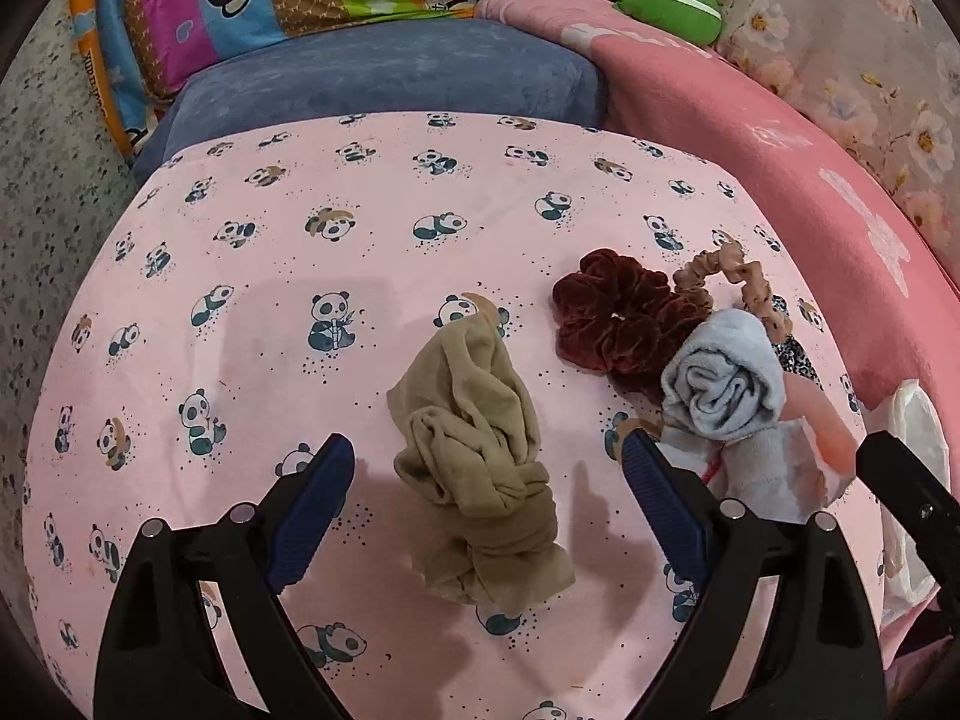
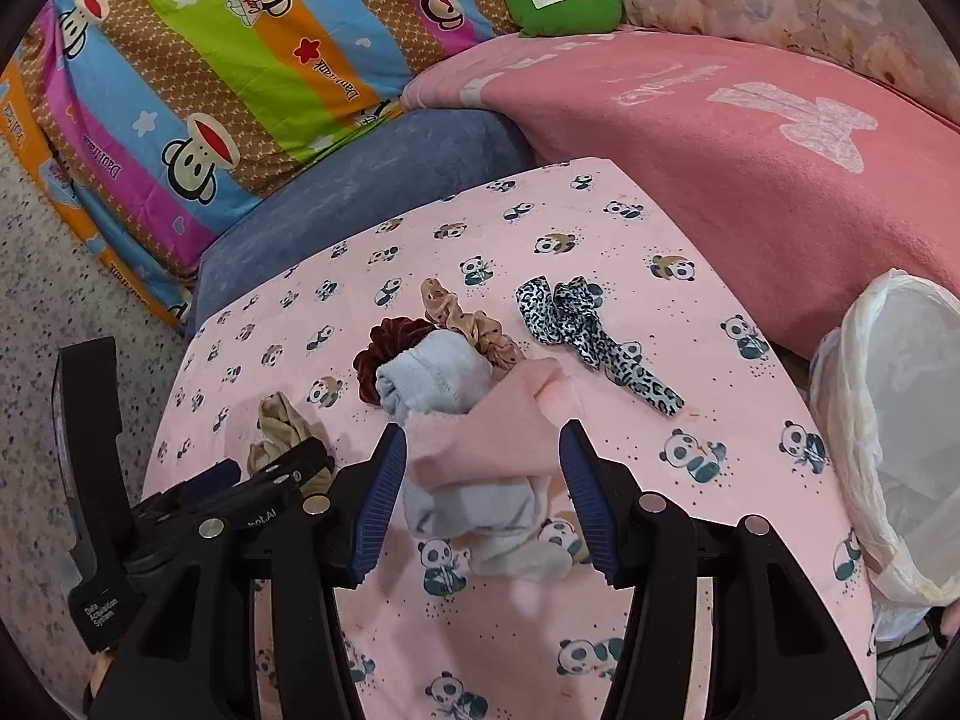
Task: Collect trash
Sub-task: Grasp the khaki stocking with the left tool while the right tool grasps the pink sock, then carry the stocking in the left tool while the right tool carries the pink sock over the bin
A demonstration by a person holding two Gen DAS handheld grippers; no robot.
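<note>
A knotted beige stocking (image 1: pixel 480 468) lies on the pink panda tablecloth (image 1: pixel 300 252), between the open fingers of my left gripper (image 1: pixel 486 462). A rolled pale blue and pink sock bundle (image 2: pixel 468 456) lies between the open fingers of my right gripper (image 2: pixel 480 468); it also shows in the left wrist view (image 1: pixel 732 414). A dark red velvet scrunchie (image 1: pixel 612 312), a tan scrunchie (image 1: pixel 738 276) and a leopard-print band (image 2: pixel 588 330) lie just beyond. A bin with a white liner (image 2: pixel 900 420) stands at the table's right edge.
A blue cushion (image 1: pixel 390 72), a striped cartoon pillow (image 2: pixel 210 90), a pink blanket (image 2: pixel 750 168) and a green cushion (image 2: pixel 558 0) ring the far side. Speckled floor (image 1: pixel 48 180) lies left of the table. The left gripper's body (image 2: pixel 198 504) sits close beside my right one.
</note>
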